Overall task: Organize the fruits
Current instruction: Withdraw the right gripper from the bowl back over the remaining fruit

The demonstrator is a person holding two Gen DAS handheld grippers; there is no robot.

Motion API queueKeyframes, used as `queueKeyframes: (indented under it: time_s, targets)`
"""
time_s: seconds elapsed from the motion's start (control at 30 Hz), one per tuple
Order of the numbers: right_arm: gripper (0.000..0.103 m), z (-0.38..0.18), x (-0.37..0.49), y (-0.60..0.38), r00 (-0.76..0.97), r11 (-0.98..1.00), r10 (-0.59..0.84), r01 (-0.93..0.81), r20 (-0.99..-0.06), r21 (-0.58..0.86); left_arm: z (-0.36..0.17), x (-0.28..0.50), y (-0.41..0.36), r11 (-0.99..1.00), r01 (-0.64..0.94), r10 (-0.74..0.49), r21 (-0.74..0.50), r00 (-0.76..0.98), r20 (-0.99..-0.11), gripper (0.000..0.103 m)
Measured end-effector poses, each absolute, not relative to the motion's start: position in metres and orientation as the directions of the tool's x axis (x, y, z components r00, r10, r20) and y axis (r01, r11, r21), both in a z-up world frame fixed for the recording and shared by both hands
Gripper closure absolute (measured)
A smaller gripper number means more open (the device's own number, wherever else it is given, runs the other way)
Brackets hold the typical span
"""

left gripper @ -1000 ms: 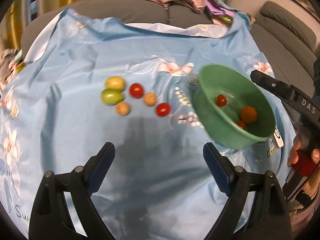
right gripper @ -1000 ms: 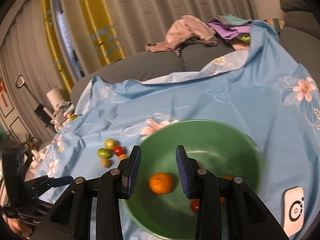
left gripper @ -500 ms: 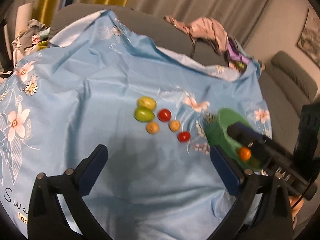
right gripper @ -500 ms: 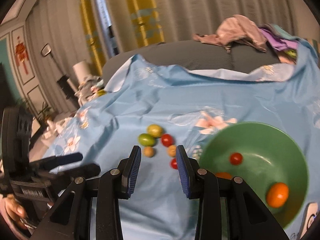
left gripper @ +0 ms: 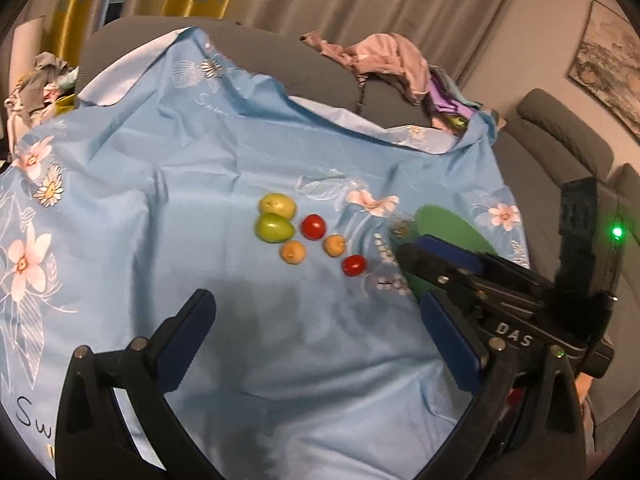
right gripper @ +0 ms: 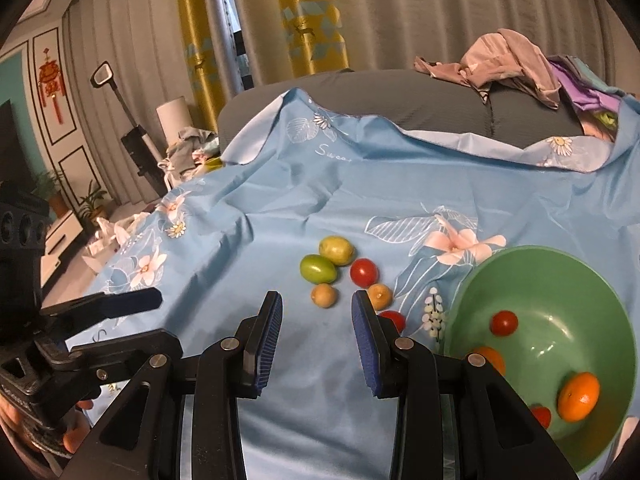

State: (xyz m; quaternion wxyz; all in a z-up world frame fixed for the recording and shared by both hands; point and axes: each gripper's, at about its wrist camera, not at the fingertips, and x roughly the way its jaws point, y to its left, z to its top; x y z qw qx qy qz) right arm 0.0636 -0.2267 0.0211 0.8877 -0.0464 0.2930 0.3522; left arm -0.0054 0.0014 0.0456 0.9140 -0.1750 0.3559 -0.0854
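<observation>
A: Left wrist view first. What does the left claw (left gripper: 318,338) show?

B: Its jaws have just been opening and now stand wide apart, with nothing between them, above the light blue flower-printed cloth (left gripper: 180,184). At twelve o'clock from it lie six loose fruits: a yellow-green oval fruit (left gripper: 277,205) touching a green oval fruit (left gripper: 274,227), a red cherry tomato (left gripper: 313,227), two small tan round fruits (left gripper: 293,251) and a second red tomato (left gripper: 353,265).

A: And the bowl?

B: The green plastic bowl (left gripper: 448,228) sits at three o'clock of the fruits, partly hidden by the right claw (left gripper: 412,258).

A: Right wrist view?

B: The right claw (right gripper: 316,332) is narrowly parted and holds nothing. The fruits lie at twelve o'clock; the bowl (right gripper: 592,280), at three, contains an orange mandarin (right gripper: 579,397) and other pieces.
</observation>
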Motion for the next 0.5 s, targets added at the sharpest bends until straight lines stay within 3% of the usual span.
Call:
queueKeyframes:
  time_s: [0.3,0.5]
  targets:
    - [0.067,0.012,0.069,-0.223,0.571,0.756,0.573,-0.644,-0.587,0.112,0.038,0.002,0.012,0.937,-0.028,-0.219,-0.348,0.731,-0.647,0.0]
    - [0.067,0.008,0.071,-0.22,0.573,0.763,0.556,-0.639,-0.603,0.097,0.042,0.003,0.021,0.943,-0.033,-0.188,-0.332,0.77,-0.61,0.0]
